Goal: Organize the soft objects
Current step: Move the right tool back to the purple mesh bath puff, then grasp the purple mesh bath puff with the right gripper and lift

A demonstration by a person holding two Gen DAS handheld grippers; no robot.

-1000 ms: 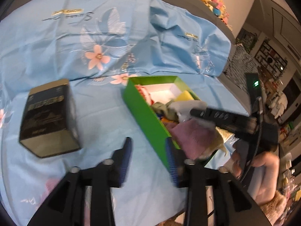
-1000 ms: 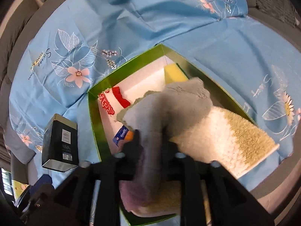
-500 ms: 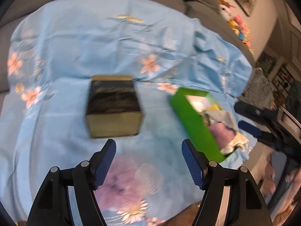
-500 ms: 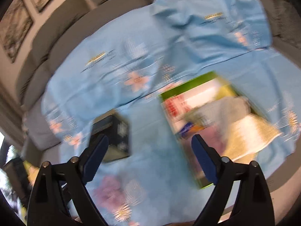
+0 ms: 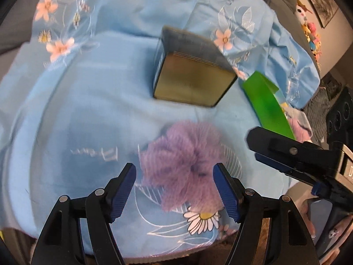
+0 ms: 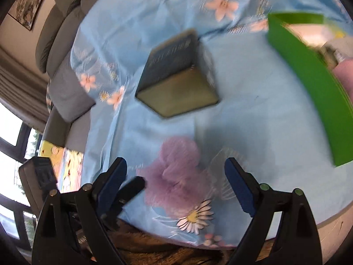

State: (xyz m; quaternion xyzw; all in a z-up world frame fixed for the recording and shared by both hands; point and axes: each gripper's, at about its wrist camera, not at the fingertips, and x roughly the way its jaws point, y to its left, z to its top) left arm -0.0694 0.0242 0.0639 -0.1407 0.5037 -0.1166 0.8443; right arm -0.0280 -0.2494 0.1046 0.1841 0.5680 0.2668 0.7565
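A purple mesh bath pouf (image 5: 183, 161) lies on the blue floral cloth near the front edge. My left gripper (image 5: 175, 192) is open, its fingers either side of the pouf's near part. My right gripper (image 6: 176, 186) is open too, straddling the pouf (image 6: 176, 176) from the other angle; it shows at the right of the left wrist view (image 5: 286, 154). A green box (image 5: 267, 106) at the right holds soft cloths, a pink one (image 6: 344, 75) among them.
A dark tin box with a gold end (image 5: 189, 75) lies on its side behind the pouf, also in the right wrist view (image 6: 176, 81). The cloth's front edge (image 5: 176, 249) is just under the grippers. A grey sofa (image 6: 64, 33) stands behind.
Both grippers left the green box, opened and swung left and down to the purple pouf. The right gripper let go of the grey and purple cloths in the box.
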